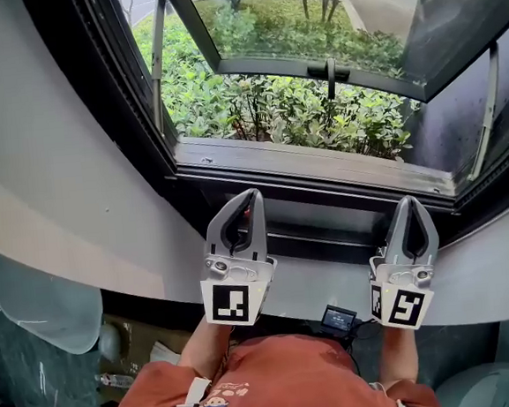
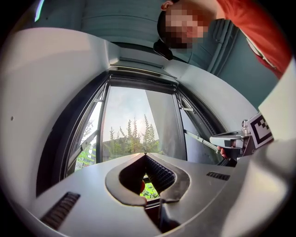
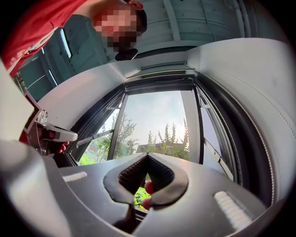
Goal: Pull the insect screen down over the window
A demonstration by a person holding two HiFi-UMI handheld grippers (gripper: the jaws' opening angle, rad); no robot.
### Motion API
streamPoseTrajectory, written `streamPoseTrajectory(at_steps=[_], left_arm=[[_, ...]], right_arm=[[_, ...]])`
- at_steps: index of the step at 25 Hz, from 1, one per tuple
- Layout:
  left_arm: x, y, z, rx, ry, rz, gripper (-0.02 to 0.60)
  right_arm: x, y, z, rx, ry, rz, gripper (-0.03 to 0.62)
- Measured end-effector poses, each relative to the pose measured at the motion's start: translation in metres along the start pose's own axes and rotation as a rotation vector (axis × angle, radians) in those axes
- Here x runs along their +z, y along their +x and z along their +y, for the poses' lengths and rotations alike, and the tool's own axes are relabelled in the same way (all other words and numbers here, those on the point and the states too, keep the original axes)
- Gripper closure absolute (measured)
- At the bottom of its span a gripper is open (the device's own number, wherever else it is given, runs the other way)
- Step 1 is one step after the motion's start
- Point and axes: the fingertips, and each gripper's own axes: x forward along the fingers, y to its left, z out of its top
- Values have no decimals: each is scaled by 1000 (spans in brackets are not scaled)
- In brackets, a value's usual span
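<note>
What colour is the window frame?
Black. The window frame shows best in the head view.

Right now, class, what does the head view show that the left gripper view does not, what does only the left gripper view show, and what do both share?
Only the head view: the sill, the window handle and a small screen device below the sill. Only the left gripper view: the sky, tall distant trees and the top of the window frame. Both: the frame's sides, greenery outside, the left gripper with its fingers together on nothing, and the right gripper.
</note>
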Motion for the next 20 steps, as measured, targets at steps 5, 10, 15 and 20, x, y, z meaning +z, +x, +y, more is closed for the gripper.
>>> streamPoseTrajectory(at_steps=[5,10,15,20], left_arm=[[21,12,2,-10,31,-64,575],[35,22,4,-16,46,-112,575],[52,31,5,-21,66,-157,575],[74,41,9,-12,90,-218,575]], right_arm=[[22,12,-6,-4,-23,-63,585],[40,23,-11,-10,-51,-114,585],[59,33,-14,-8,-80,-167,585],[82,44,-19,-15,-107,-225,585]])
